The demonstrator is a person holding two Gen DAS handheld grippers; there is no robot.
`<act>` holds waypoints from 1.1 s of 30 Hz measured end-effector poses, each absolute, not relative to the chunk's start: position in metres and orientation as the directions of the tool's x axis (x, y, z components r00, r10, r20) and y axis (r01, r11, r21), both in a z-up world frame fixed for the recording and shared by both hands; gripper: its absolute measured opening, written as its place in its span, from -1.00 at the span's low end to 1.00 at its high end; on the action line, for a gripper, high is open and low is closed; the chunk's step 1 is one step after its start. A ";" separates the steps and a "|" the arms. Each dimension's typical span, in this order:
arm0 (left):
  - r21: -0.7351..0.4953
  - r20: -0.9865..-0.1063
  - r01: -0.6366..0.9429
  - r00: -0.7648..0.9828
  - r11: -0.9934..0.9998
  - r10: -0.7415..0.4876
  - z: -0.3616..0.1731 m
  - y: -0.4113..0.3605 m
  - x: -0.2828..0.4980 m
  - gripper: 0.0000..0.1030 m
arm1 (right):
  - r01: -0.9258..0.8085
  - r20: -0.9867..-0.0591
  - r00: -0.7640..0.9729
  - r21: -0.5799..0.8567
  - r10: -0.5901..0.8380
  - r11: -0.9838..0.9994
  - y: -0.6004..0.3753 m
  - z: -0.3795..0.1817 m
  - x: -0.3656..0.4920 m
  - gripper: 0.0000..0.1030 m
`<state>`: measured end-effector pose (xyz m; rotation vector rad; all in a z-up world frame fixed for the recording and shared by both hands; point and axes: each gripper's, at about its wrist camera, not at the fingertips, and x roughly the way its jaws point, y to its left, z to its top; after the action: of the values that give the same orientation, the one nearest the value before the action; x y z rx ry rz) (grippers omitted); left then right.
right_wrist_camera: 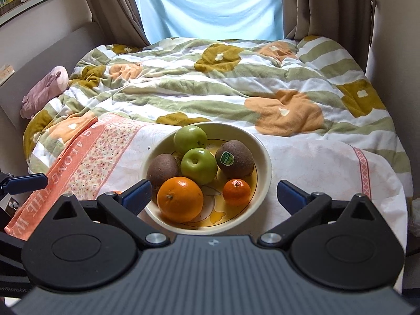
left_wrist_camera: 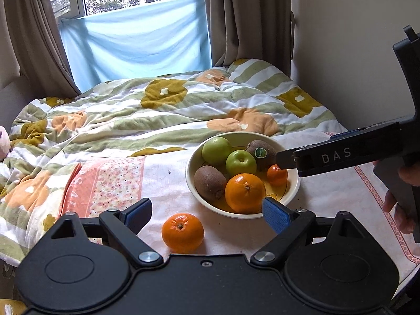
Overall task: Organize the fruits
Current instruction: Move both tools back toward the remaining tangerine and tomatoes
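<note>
A cream bowl (left_wrist_camera: 193, 157) (right_wrist_camera: 265, 157) on the bed holds two green apples (right_wrist_camera: 199, 166), two kiwis (right_wrist_camera: 235, 158), a large orange (right_wrist_camera: 180, 199) and a small mandarin (right_wrist_camera: 237, 192). One mandarin (left_wrist_camera: 182, 232) lies loose on the white cloth in front of the bowl. My left gripper (left_wrist_camera: 207, 214) is open and empty, with the loose mandarin between its fingers. My right gripper (right_wrist_camera: 214, 193) is open and empty, just above the bowl's near rim. In the left wrist view the right gripper (left_wrist_camera: 284, 160) reaches in from the right over the bowl.
A rumpled floral quilt (right_wrist_camera: 210, 78) covers the bed behind the bowl. A pink-orange patterned towel (left_wrist_camera: 105, 183) lies left of the bowl. A pink soft toy (right_wrist_camera: 44, 92) sits at the bed's left edge. Curtains and a window stand behind; a wall is on the right.
</note>
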<state>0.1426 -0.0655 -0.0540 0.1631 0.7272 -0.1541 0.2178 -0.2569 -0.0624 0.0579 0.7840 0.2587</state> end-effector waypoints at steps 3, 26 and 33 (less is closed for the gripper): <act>0.110 -0.650 0.177 0.757 0.978 -0.064 -0.044 -0.064 0.129 0.82 | -0.213 -0.674 0.700 0.118 0.236 0.970 -0.256 -0.048 0.201 1.00; 0.079 -0.693 0.205 0.715 0.976 -0.094 -0.051 0.009 0.095 0.87 | -0.107 -0.687 0.707 0.132 0.169 0.985 -0.223 -0.043 0.104 1.00; 0.053 -0.749 0.301 0.643 0.952 -0.161 -0.086 0.032 0.112 0.81 | 0.004 -0.715 0.692 0.140 0.098 0.990 -0.193 -0.078 0.091 1.00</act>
<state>0.1120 0.0324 -0.0855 0.1793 0.8329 -0.2646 0.0913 -0.1928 -0.0775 0.1347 0.8051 0.0528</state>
